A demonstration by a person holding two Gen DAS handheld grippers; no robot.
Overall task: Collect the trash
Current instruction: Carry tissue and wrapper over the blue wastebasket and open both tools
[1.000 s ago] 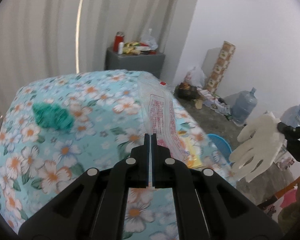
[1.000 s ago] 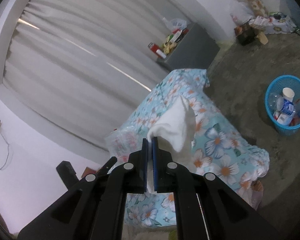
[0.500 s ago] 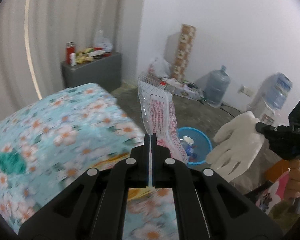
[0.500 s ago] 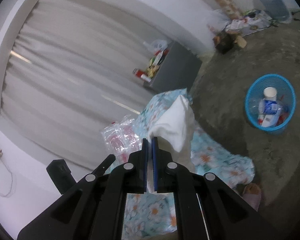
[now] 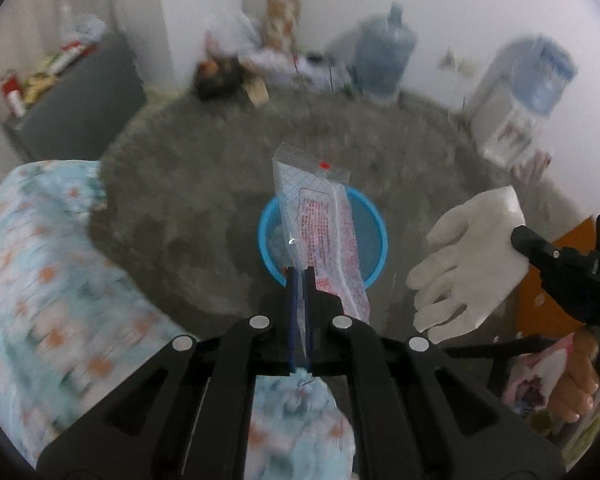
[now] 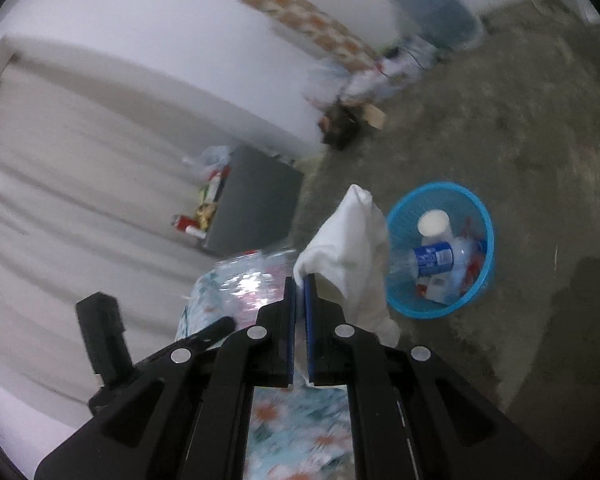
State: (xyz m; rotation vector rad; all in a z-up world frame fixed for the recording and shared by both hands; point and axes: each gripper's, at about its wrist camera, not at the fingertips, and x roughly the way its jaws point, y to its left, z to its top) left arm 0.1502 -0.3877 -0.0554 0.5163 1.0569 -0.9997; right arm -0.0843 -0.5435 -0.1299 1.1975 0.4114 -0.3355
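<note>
The left hand-held gripper is clamped on a clear wrapper and the right hand-held gripper pinches a white glove, the blue basket at two o'clock, probably for dropping.
</note>
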